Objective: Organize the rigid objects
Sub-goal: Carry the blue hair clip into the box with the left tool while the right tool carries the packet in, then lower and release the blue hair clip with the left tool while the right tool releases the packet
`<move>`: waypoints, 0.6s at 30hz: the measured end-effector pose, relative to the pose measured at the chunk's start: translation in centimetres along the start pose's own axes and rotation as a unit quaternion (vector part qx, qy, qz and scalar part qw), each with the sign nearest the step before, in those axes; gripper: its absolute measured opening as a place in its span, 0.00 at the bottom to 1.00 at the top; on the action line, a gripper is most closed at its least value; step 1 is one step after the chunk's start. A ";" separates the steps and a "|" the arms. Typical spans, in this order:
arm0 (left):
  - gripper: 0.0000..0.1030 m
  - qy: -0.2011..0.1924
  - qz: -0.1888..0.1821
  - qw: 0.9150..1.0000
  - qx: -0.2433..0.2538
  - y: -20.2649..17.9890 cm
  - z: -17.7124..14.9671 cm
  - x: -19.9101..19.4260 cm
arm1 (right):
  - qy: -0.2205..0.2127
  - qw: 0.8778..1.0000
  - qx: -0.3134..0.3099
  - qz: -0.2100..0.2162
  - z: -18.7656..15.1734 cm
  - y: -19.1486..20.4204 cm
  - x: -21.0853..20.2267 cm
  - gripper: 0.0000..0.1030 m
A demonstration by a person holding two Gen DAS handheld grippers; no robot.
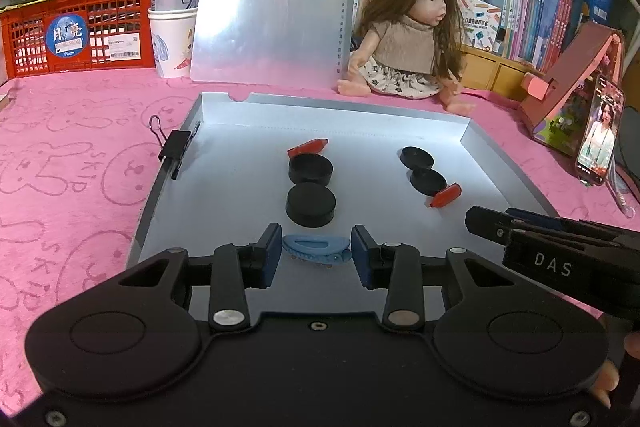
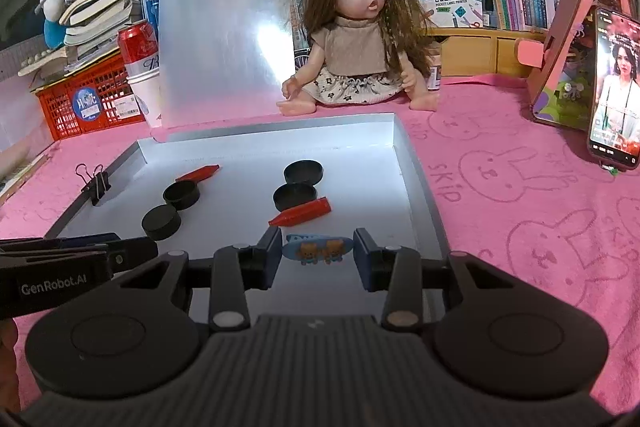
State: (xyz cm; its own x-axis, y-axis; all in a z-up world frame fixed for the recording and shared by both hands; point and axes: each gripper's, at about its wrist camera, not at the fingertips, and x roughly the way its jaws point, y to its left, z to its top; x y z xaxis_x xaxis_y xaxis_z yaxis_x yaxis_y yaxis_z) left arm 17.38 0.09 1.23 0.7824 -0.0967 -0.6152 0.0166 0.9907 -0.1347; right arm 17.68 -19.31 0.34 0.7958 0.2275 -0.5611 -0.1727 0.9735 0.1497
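Now each gripper holds a blue hair clip above the near edge of the silver tray.

Left wrist view: the left gripper pinches a plain blue clip between narrow pads; on the tray lie four black discs and two red caps, with a binder clip on the left rim. Right wrist view: the right gripper grips a blue clip with two bears near the tray's near right corner; a doll sits beyond the far edge.
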 end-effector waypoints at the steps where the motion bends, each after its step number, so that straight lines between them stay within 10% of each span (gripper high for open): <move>1: 0.35 0.001 0.000 1.000 0.000 0.0 0.0 0.1 | 0.001 1.000 -0.002 0.001 0.0 0.1 0.1 0.43; 18: 0.35 -0.002 0.012 1.000 0.005 0.0 0.8 1.8 | 0.019 1.000 -0.001 0.004 0.9 0.3 2.2 0.43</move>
State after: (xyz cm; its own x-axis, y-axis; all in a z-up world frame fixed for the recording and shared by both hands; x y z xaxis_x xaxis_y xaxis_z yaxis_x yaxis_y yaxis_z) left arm 19.27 0.01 0.79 0.7851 -0.0719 -0.6152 0.0035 0.9937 -0.1117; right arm 19.87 -18.55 -0.10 0.7724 0.2361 -0.5897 -0.1810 0.9717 0.1520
